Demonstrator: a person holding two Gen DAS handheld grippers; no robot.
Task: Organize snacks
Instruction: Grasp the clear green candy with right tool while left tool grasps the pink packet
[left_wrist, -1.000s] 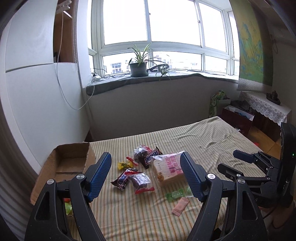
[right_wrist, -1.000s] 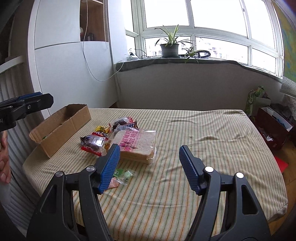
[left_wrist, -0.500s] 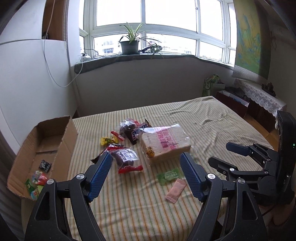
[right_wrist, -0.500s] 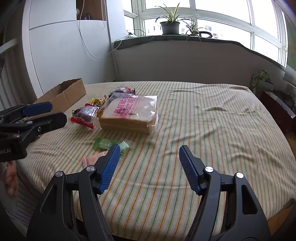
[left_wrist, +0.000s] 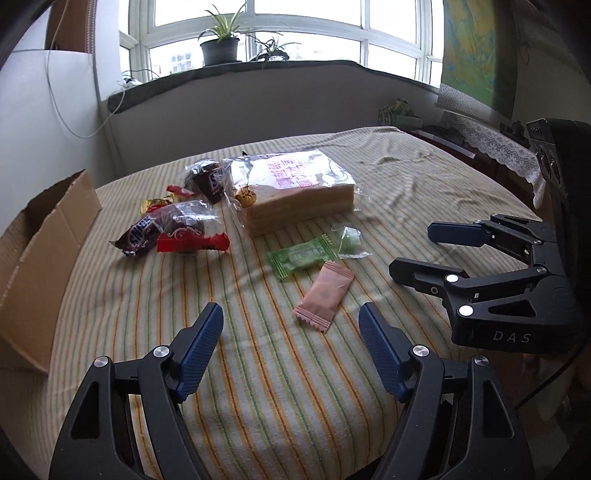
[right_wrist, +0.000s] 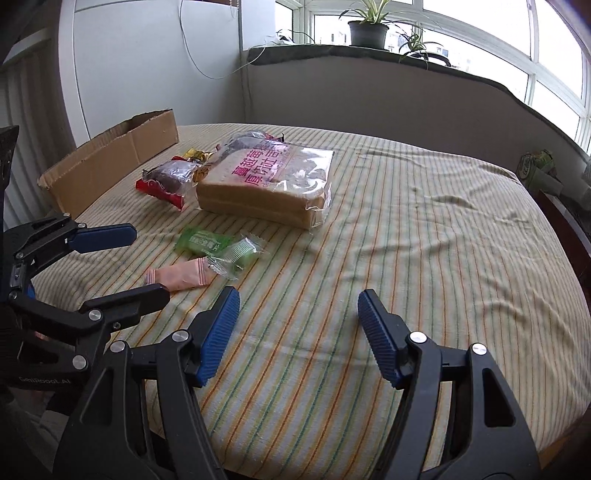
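Observation:
Snacks lie on a striped tablecloth (left_wrist: 258, 387): a bagged bread loaf (left_wrist: 295, 188) (right_wrist: 266, 188), a Snickers bar (left_wrist: 142, 232), a red-edged dark cake packet (left_wrist: 188, 229) (right_wrist: 166, 181), a green candy packet (left_wrist: 301, 256) (right_wrist: 203, 242) and a pink packet (left_wrist: 325, 293) (right_wrist: 181, 278). My left gripper (left_wrist: 290, 314) (right_wrist: 146, 264) hovers low just short of the pink packet. Its jaws are closing, and neither pad touches anything. My right gripper (right_wrist: 298, 297) (left_wrist: 417, 249) stands open over bare cloth to the right of the candies, holding nothing.
An open cardboard box (left_wrist: 40, 251) (right_wrist: 110, 158) stands at the table's left edge. Small yellow and red candies (left_wrist: 155, 203) lie behind the cake packet. A clear green wrapper (left_wrist: 349, 240) sits beside the green packet. A potted plant (left_wrist: 218, 48) is on the sill.
Both grippers have sunk toward the table and tipped downward. The left one has come close to the pink packet, and the box's inside has dropped out of its view.

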